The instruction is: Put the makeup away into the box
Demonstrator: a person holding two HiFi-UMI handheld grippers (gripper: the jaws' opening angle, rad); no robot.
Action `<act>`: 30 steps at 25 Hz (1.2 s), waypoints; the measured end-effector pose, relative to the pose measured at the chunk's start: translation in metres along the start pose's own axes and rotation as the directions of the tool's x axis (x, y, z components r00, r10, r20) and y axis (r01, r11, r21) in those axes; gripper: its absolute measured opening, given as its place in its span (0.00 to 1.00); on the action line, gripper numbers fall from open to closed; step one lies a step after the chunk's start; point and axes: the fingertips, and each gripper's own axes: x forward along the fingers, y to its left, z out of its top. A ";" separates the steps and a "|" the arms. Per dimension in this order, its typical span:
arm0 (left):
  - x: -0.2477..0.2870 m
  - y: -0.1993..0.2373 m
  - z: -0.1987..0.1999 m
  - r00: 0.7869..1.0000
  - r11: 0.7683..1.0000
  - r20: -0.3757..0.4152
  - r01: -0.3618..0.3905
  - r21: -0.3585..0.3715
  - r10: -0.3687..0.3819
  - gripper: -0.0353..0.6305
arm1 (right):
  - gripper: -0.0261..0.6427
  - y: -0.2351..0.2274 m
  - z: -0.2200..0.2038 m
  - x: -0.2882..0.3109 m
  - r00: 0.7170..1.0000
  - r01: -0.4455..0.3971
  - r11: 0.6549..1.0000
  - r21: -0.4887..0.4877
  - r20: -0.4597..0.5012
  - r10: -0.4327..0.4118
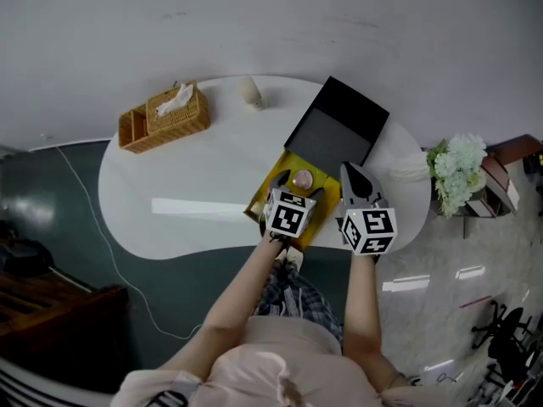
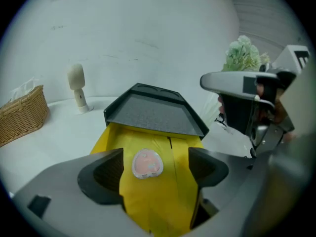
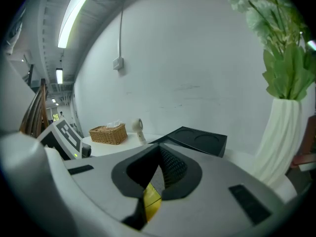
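A round pink makeup compact with a clear rim [image 2: 147,163] lies inside the open yellow box [image 2: 163,209]. The box stands on the white rounded table [image 1: 170,185], near the table's edge at about 5 o'clock in the head view. The box's flat black lid [image 1: 339,125] stands raised behind it, at 1 o'clock from the compact.

The left gripper [image 2: 155,158] hangs over the box, tilted down, with its jaws spread wide. The compact sits in the gap between them, closer to the left jaw, and neither pad touches it. In the head view it shows at 12 o'clock from this gripper's marker cube.

The right gripper [image 3: 159,151] is at 3 o'clock from the left one, just beside the box's right wall. Its jaws are drawn together with nothing between them.

A woven wicker tissue basket [image 1: 165,117] stands at the table's 10 o'clock, well apart from the box. A white vase of pale flowers [image 1: 458,172] is at 3 o'clock.
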 end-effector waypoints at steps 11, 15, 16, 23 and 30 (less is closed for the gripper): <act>-0.031 -0.008 0.017 0.994 0.999 0.100 0.034 0.033 -0.037 0.66 | 0.06 -0.002 -0.004 -0.012 1.000 0.019 1.000 0.008 -0.001 -0.018; -0.072 0.006 0.041 0.964 0.996 0.261 0.062 -0.058 -0.045 0.65 | 0.06 0.000 0.004 -0.029 0.999 0.039 0.999 0.007 0.033 -0.039; -0.086 0.012 0.047 0.954 0.996 0.299 0.056 -0.073 -0.032 0.64 | 0.06 0.000 0.006 -0.034 0.998 0.046 0.999 0.008 0.044 -0.046; -0.187 0.068 0.069 0.859 0.985 0.483 -0.123 -0.125 0.168 0.23 | 0.06 0.004 0.033 -0.077 0.986 0.085 0.996 0.011 0.143 -0.085; -0.276 0.085 0.079 0.724 0.961 0.638 -0.259 -0.102 0.263 0.10 | 0.06 0.013 0.066 -0.116 0.956 0.104 0.995 0.002 0.275 -0.101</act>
